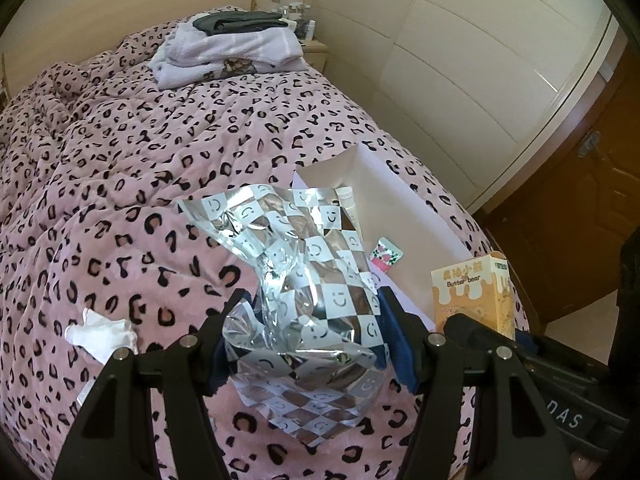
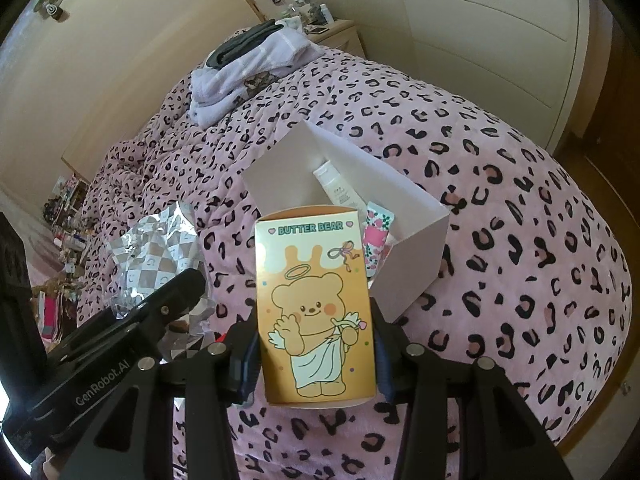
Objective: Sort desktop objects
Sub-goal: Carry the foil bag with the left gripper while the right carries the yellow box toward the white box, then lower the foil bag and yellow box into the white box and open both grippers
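a bedroom with cream panelled wardrobe doors holds one bed under a pink quilt printed with black leopard spots, which fills most of both views. one stack of folded lavender and dark grey clothes lies at the far end of the quilt, near one pale wooden nightstand carrying several small bottles.

one open white cardboard box sits on the quilt; inside it lie two tubes, one white squeeze tube and one pink floral tube, side by side. one crinkled silver foil bag with a white smiley checker pattern is raised just left of the box, clamped between the fingers of the left gripper. one orange "butter bear" carton with a cartoon angel bear stands upright just in front of the box's near corner, squeezed between the fingers of the right gripper. one crumpled white tissue rests on the quilt, to the left of the foil bag and apart from it.
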`<move>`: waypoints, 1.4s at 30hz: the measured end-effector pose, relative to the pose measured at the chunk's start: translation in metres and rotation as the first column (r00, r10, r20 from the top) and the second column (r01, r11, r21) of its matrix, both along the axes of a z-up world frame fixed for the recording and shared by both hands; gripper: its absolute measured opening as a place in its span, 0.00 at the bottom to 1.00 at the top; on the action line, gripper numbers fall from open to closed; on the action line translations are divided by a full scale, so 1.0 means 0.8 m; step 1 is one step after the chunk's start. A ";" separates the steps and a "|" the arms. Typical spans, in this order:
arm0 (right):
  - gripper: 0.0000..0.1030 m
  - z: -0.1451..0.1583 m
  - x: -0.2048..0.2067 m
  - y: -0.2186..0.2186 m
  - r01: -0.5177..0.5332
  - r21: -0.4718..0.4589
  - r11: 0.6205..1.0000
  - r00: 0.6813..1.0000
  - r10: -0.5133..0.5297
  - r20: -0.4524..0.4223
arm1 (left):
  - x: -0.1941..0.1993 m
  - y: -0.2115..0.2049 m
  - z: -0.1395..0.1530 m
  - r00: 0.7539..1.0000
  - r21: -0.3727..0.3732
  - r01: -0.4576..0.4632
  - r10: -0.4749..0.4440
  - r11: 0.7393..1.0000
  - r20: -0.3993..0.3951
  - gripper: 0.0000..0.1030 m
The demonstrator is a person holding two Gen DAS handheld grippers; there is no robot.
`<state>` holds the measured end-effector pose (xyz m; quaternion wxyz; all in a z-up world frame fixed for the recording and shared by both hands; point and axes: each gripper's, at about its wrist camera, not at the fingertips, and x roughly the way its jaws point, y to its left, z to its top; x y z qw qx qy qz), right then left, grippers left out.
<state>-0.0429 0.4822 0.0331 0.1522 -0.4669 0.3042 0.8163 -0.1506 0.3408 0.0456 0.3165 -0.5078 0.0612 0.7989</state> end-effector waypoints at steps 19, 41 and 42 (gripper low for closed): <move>0.44 0.013 -0.033 0.043 0.051 0.029 0.998 0.998 -0.050 -0.034 | -0.045 0.069 0.004 0.997 0.019 0.081 -0.081 0.997 -0.015 0.62; 0.44 -0.008 -0.066 0.074 0.073 0.037 0.997 0.997 -0.073 -0.015 | -0.114 0.143 -0.038 0.988 0.061 0.144 -0.147 0.988 0.056 0.62; 0.44 -0.010 -0.068 0.073 0.070 0.035 0.997 0.997 -0.070 -0.013 | -0.115 0.143 -0.040 0.987 0.061 0.143 -0.146 0.988 0.060 0.62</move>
